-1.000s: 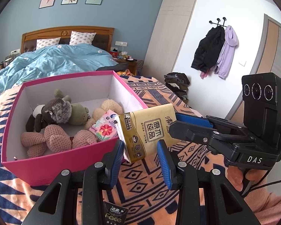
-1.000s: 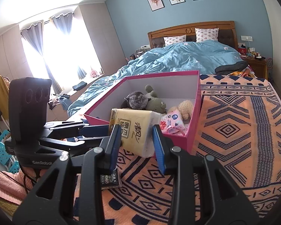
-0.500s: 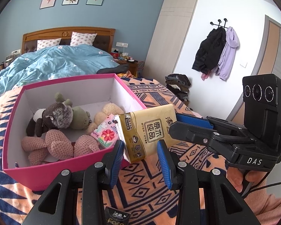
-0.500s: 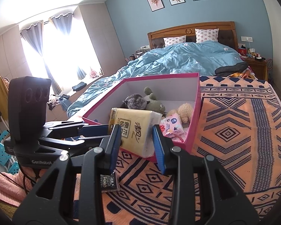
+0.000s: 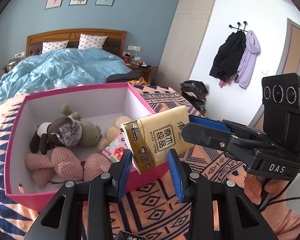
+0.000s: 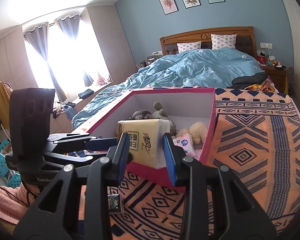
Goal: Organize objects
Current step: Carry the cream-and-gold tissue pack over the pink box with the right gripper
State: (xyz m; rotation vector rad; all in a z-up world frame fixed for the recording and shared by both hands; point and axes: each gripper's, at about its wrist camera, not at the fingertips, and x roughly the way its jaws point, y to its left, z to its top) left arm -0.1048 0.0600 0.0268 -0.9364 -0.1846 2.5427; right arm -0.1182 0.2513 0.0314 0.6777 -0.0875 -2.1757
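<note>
A yellow tissue pack (image 5: 162, 138) (image 6: 144, 132) hangs tilted over the near rim of the pink box (image 5: 80, 92) (image 6: 170, 89) on the bed. My right gripper (image 6: 146, 146) (image 5: 187, 125) is shut on the pack's right end. My left gripper (image 5: 149, 160) (image 6: 110, 142) comes from the other side, and its blue pads clamp the pack's lower corner. Inside the box lie a dark plush toy (image 5: 66, 130), a pink knitted toy (image 5: 66, 164), a cream plush (image 6: 198, 132) and a floral tissue pack (image 5: 114, 150) (image 6: 185, 143).
A small black packet (image 6: 115, 204) lies on the patterned orange bedspread (image 6: 250, 160) below the grippers. A blue duvet (image 6: 190, 70) and the headboard fill the far end. A person's hand (image 5: 254, 190) holds the right gripper's handle.
Both grippers, with the pack between them, have risen slightly and drawn closer to the box. The pack now overlaps the box's near rim more. Neither grip has changed.
</note>
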